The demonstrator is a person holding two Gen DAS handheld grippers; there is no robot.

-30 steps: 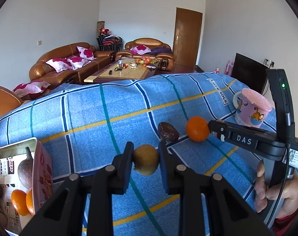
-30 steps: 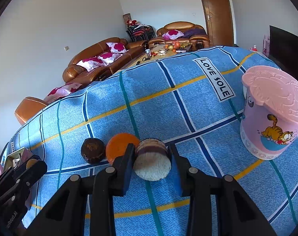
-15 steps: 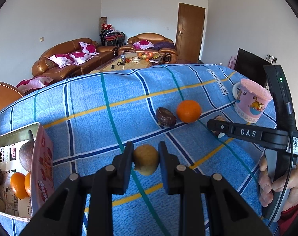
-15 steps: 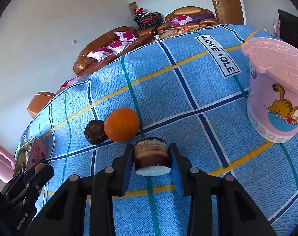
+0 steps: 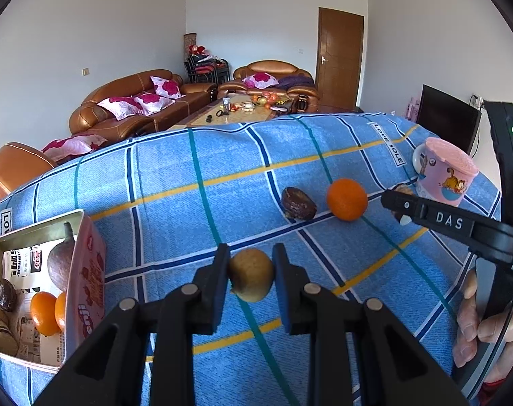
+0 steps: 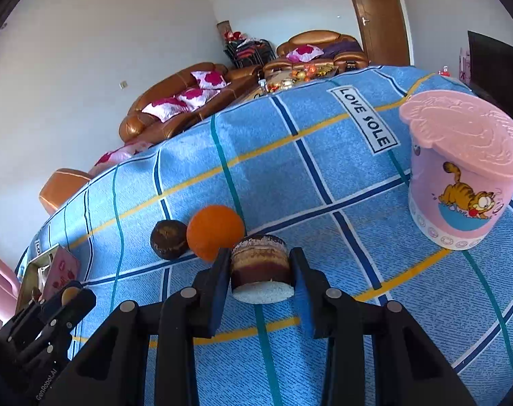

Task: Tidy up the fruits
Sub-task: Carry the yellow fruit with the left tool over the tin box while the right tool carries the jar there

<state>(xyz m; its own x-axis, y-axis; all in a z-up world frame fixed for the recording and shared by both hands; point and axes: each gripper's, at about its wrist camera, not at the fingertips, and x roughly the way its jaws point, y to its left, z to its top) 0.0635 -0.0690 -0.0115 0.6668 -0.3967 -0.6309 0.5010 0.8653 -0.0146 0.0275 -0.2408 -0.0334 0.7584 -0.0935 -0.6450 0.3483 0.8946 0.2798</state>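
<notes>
Fruit first: the left hand-held gripper [image 5: 250, 275] clamps a brown kiwi-like fruit [image 5: 251, 279] above the blue plaid worktop [image 5: 222, 203]; carry it level to the tin box [image 5: 5, 247] at left. The right hand-held gripper [image 6: 259, 270] grips a layered cake piece [image 6: 259, 265]. Beyond lie an orange [image 6: 215, 231], a pink lidded cup [image 6: 459, 182] and leather sofas [image 5: 131, 110].

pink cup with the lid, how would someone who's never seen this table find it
Look at the blue checked cloth; the pink cup stands upright near its right edge, beyond the "LOVE SOLE" label. It alone has a cartoon orange cat and a pink lid.
</notes>
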